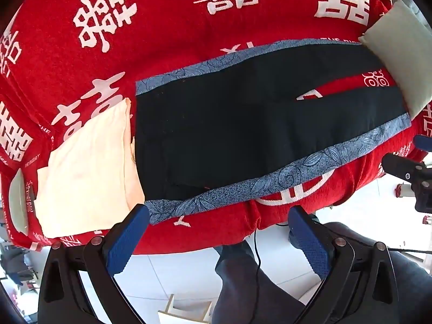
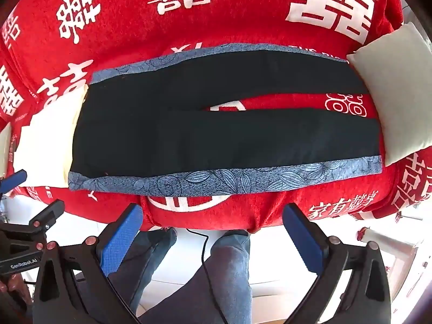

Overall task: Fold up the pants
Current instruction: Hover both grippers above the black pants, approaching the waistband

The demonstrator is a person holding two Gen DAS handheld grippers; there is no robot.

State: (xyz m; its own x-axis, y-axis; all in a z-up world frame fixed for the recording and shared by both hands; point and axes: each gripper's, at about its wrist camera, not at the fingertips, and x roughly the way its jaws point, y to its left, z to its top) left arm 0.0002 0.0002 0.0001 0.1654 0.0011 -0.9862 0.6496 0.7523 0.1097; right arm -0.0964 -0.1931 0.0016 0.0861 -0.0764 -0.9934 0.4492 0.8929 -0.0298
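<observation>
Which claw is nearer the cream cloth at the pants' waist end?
Left. The left claw hovers open by the cream cloth; the right claw hovers open farther along the pants, toward the legs.

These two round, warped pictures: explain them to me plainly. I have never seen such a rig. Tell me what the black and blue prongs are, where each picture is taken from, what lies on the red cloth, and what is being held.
No robot here: a person holds a two-finger gripper in each hand, and a fisheye camera on each one looks along its fingers, which bends the picture. One view belongs to the left gripper, the other to the right gripper. The blue prongs are the finger pads.

Both look down on a red cloth with white characters. On it lie black pants with blue patterned side stripes, spread flat, legs slightly apart. A cream folded cloth lies at the waist end, a pale cushion at the leg ends.

Both grippers are wide open and hold nothing. The folding has not begun.
</observation>
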